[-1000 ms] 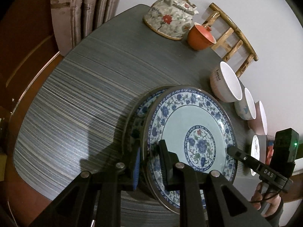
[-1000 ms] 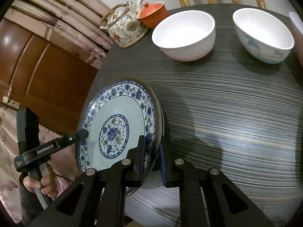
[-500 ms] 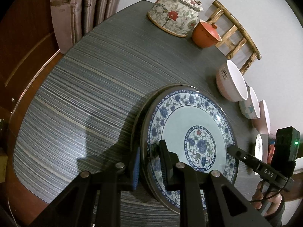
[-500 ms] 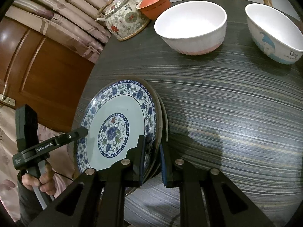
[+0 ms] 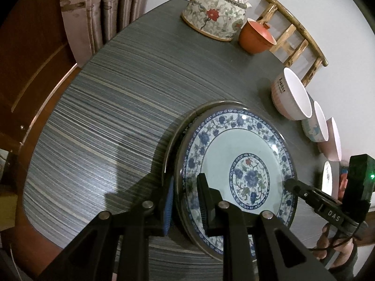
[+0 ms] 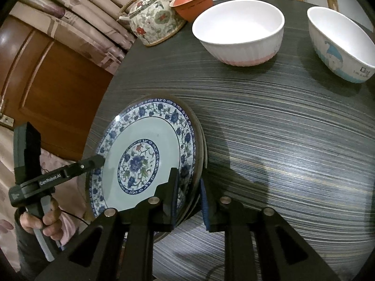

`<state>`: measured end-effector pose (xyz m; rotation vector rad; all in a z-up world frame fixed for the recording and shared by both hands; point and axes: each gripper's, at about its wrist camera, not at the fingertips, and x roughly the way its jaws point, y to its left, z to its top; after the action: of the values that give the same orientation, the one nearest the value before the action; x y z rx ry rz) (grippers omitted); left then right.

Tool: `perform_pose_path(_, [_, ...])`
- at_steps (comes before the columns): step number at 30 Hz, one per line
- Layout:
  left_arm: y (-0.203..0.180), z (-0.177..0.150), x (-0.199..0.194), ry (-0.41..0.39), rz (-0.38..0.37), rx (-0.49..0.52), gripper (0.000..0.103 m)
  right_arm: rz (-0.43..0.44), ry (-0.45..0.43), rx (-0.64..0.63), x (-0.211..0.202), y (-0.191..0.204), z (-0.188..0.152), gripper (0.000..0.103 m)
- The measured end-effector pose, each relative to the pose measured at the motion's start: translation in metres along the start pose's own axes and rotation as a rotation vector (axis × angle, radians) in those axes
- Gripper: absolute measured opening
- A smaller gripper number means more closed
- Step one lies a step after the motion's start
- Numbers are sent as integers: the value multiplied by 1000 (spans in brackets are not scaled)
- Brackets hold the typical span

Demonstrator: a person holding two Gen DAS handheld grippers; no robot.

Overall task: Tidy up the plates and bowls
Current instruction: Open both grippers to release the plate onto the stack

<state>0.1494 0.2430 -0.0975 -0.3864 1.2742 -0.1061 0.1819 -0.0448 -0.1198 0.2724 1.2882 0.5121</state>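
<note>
A blue-and-white floral plate lies on a second plate, of which only the dark rim shows. My left gripper is shut on the top plate's near rim; its tip shows at the plate's left edge in the right wrist view. My right gripper straddles the opposite rim with its jaws opening, the rim still between them; its tip shows in the left wrist view. Three bowls stand in a row along the table's right side.
A floral teapot and an orange lidded cup stand at the far edge of the dark striped table. A wooden chair is behind them. A small white dish sits near the right hand. Door and curtain are at left.
The top plate has come down from a raised tilt onto the lower plate, covering its patterned rim. The right gripper's jaws have parted slightly.
</note>
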Motion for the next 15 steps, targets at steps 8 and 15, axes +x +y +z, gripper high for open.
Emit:
perform_pose_path(8, [0,-1,-9,-36,41,15,24,-38,4,-24,0,3,0,26])
perform_pose_path(15, [-4,-7,-22,-63,33,8,25,-56,22,-36,7,9,1,35])
